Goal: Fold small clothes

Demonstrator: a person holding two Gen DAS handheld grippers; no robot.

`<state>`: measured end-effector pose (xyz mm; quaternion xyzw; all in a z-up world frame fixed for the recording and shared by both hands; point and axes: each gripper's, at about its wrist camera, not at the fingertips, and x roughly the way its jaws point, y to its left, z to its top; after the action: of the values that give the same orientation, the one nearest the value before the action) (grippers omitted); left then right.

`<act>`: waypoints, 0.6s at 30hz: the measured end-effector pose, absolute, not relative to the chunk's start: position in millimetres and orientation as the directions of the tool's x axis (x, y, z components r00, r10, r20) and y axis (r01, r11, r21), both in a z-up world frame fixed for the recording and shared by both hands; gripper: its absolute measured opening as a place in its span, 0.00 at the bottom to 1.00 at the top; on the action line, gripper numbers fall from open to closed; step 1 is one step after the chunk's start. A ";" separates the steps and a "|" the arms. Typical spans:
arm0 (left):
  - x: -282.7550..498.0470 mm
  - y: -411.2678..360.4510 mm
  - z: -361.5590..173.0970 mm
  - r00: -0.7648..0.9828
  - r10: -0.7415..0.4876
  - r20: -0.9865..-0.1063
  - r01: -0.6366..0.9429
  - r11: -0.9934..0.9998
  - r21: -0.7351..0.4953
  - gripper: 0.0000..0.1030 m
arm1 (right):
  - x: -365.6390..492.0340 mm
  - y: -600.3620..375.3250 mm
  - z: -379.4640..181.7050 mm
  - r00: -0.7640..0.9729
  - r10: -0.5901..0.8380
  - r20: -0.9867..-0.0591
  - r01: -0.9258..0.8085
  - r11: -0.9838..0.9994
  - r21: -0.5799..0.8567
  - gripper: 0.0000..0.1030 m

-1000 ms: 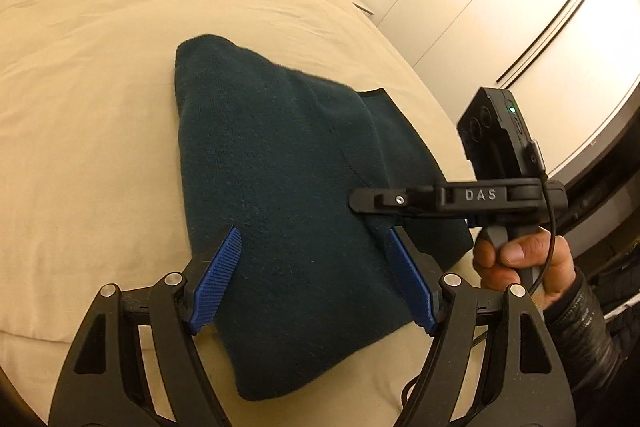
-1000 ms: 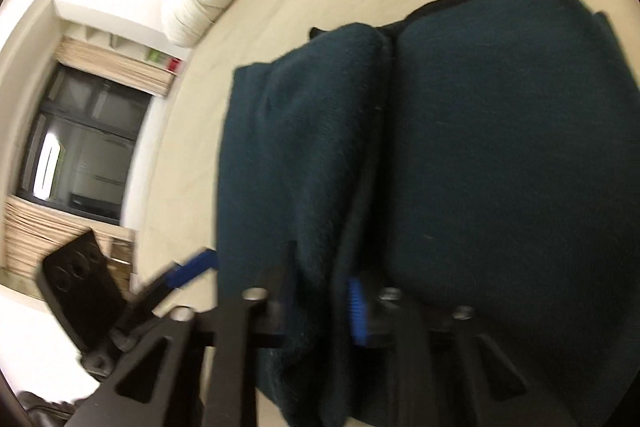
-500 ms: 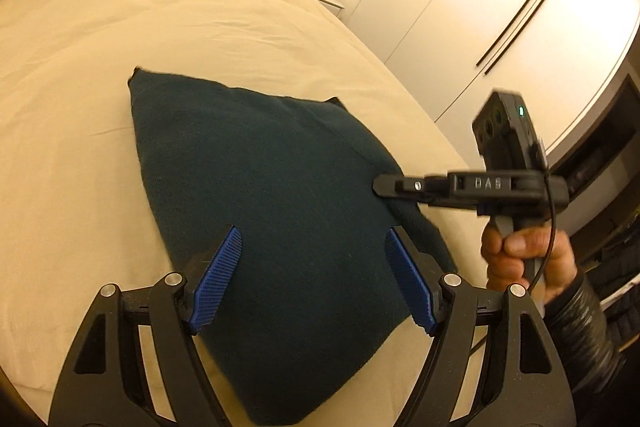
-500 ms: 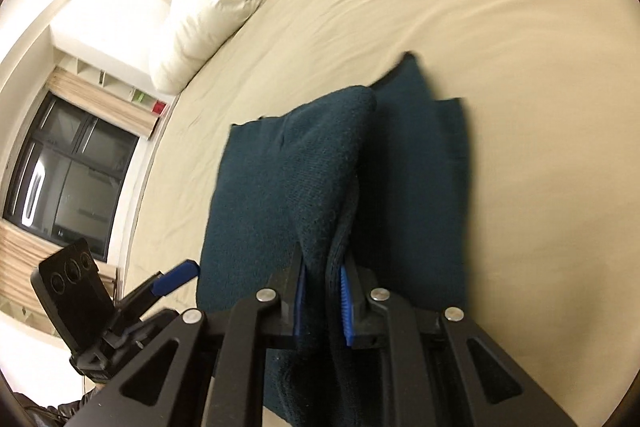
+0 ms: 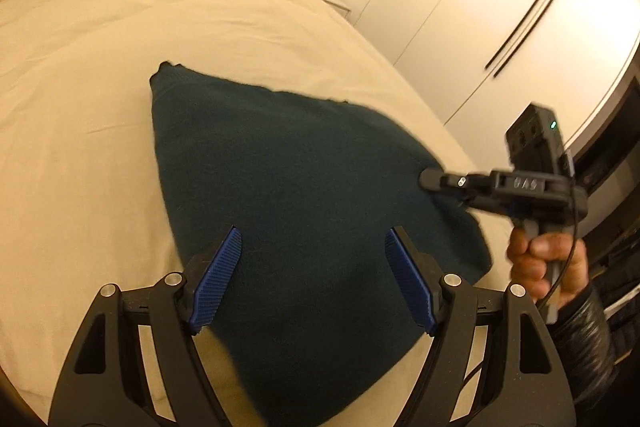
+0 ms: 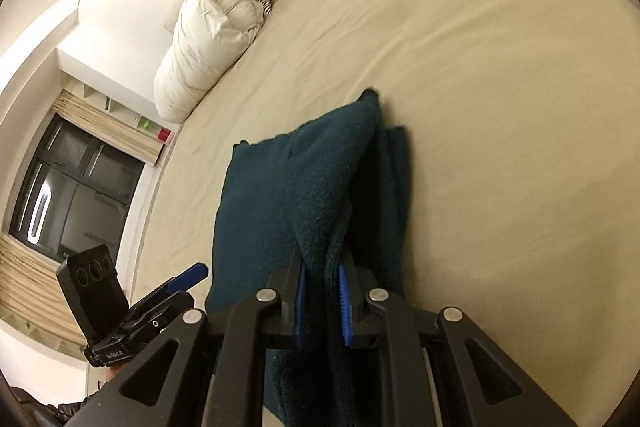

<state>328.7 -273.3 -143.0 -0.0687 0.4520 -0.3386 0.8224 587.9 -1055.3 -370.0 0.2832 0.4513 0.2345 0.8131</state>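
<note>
Already the single dark teal garment [image 6: 288,195] is lying doubled on the bed [image 5: 80,75], one layer draped over another, so at least one fold looks done; squaring the edges and maybe a further fold are probably remaining. The right gripper [image 6: 322,301] is pinching a thick bunched edge of the cloth between its blue pads [image 6: 345,307], the rest stretching away ahead of the fingertips. The left gripper [image 5: 312,277] is hovering with its jaws wide apart, gripping nothing, the fabric lying below and beyond its fingers. One garment, two grippers, one white pillow [image 6: 208,39] well beyond are showing.
</note>
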 end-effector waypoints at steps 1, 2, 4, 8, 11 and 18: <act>333.3 -280.1 -153.0 0.354 -0.602 -0.716 0.491 0.771 -0.406 0.72 | 592.5 -1055.7 -382.3 0.460 0.629 -0.627 -0.107 0.740 0.664 0.14; 333.7 -275.9 -159.6 0.344 -0.582 -0.737 0.486 0.782 -0.390 0.73 | 597.2 -1051.1 -395.6 0.429 0.626 -0.651 -0.099 0.749 0.655 0.15; 337.3 -280.3 -172.3 0.347 -0.572 -0.743 0.490 0.786 -0.377 0.73 | 599.1 -1057.1 -420.1 0.420 0.660 -0.623 -0.071 0.709 0.702 0.15; 337.9 -280.3 -170.8 0.350 -0.565 -0.747 0.503 0.786 -0.359 0.73 | 585.7 -1066.1 -413.5 0.462 0.674 -0.577 -0.044 0.667 0.744 0.26; 342.1 -274.7 -162.7 0.378 -0.592 -0.712 0.464 0.787 -0.407 0.73 | 568.3 -1058.5 -381.3 0.506 0.618 -0.601 -0.080 0.728 0.681 0.30; 349.9 -281.0 -199.5 0.338 -0.528 -0.779 0.407 0.828 -0.384 0.84 | 547.6 -1035.2 -388.7 0.498 0.515 -0.698 -0.136 0.841 0.524 0.48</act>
<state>349.9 -281.0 -199.5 -0.0603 0.4988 -0.2866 0.8157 547.6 -1035.2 -388.7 0.2049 0.4623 0.1937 0.8407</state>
